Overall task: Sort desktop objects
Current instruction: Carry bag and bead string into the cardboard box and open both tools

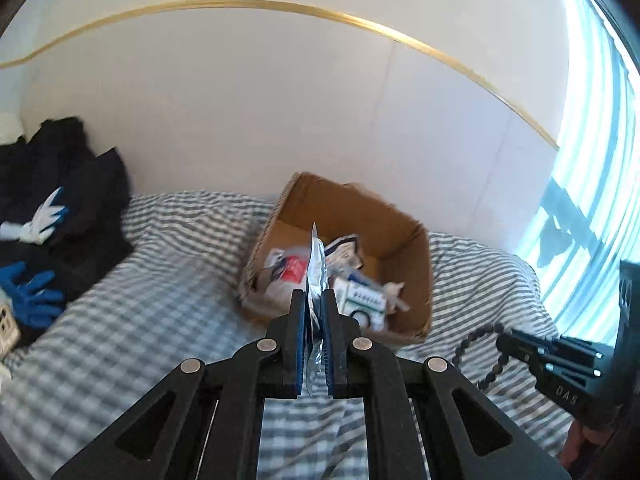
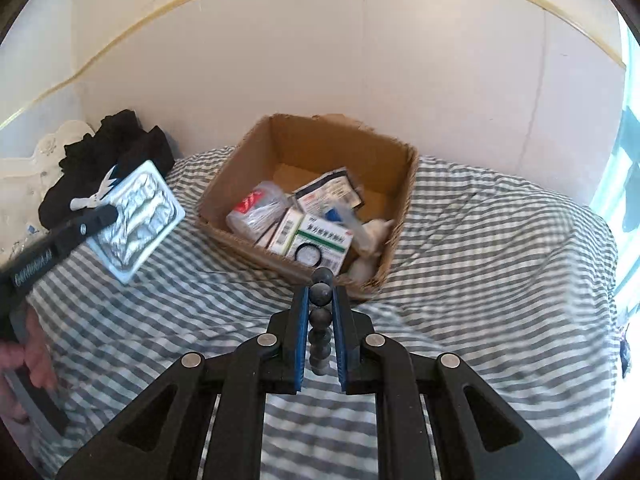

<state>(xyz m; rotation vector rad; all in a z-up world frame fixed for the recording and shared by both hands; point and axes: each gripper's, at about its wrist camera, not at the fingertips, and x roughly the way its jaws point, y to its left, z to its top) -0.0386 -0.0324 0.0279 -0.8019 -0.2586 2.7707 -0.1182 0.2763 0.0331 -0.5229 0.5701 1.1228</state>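
Above the striped bedspread (image 2: 480, 240), my left gripper (image 1: 316, 312) clamps a foil blister pack (image 2: 136, 220); my right gripper (image 2: 320, 312) pinches a black bead string (image 2: 320, 320); cardboard box (image 2: 340, 140) ahead.

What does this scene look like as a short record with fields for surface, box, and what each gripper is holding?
surface: striped bedding
box: open cardboard box on the bedding, holding medicine boxes and packets
left gripper: shut on a foil blister pack, held above the bedding
right gripper: shut on a dark bead string
background: dark clothing beside a pale wall
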